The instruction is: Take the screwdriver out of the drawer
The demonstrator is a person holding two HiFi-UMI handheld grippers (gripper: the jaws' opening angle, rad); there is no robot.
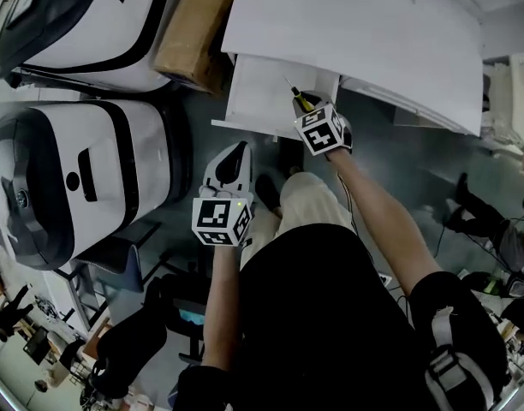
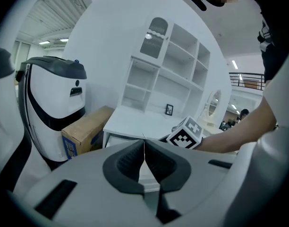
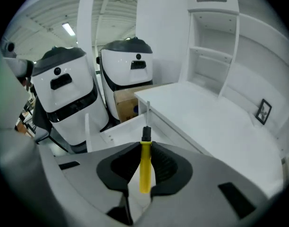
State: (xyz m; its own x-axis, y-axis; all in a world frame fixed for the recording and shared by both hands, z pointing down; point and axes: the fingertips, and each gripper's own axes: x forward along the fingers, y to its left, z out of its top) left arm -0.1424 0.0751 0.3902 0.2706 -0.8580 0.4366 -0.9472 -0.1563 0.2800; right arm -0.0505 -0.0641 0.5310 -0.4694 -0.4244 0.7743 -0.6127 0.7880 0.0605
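Drawer hemmed in on its left, open floor on its right

The drawer (image 1: 262,88) stands pulled out under the tabletop's (image 1: 356,32) front edge. My right claw (image 1: 303,103), clamped on the screwdriver (image 3: 145,167), hangs over its right side and fills that gap. A cardboard box (image 1: 193,28) sits just beside the drawer on the left, and two big white machines (image 1: 91,178) (image 1: 91,20) wall off that side. My left claw (image 1: 236,152), jaws together, hangs between the nearer machine and my knee (image 1: 305,204). The tabletop runs broad and flat up to the shelf unit (image 3: 215,46) at its back. Grey floor (image 1: 390,152) lies open right of the drawer.
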